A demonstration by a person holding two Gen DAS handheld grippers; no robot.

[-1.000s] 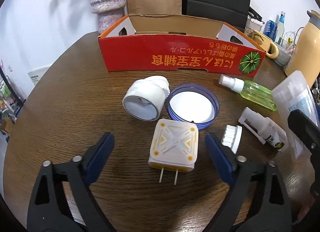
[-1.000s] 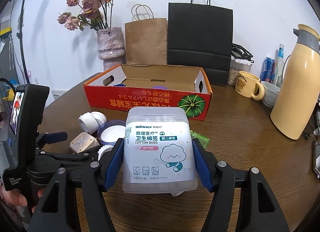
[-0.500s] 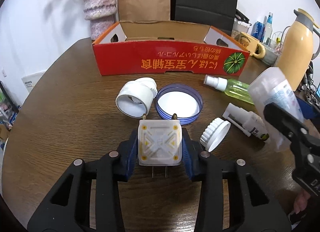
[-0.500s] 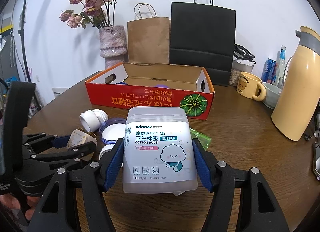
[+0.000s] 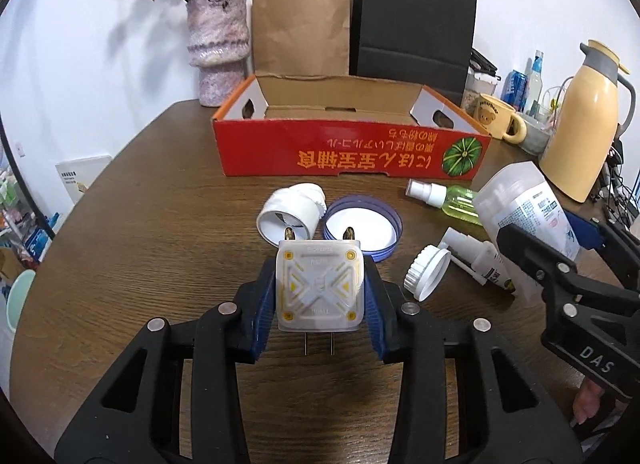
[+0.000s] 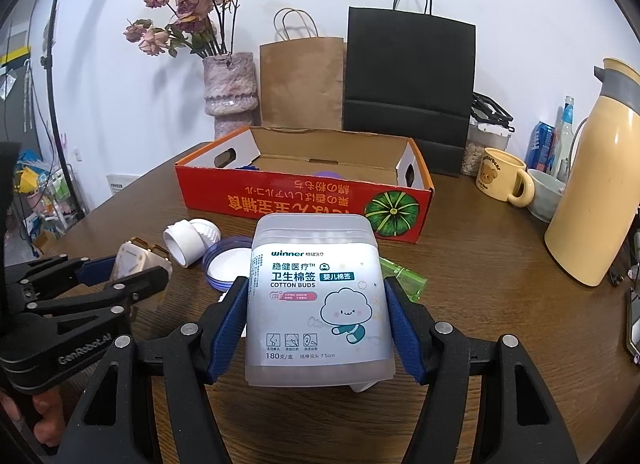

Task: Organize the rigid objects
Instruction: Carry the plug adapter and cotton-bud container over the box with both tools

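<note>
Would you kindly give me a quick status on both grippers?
Left gripper shut on plug adapter. Right gripper shut on cotton buds box. Red carton ahead, open; loose lids and bottles between.

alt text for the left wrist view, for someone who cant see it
The left gripper is shut on a white and yellow plug adapter above a round wooden table. Beyond it lie a white tape roll, a blue-rimmed lid, a green spray bottle and an open red cardboard box. At right, the right gripper holds a cotton bud box.
</note>
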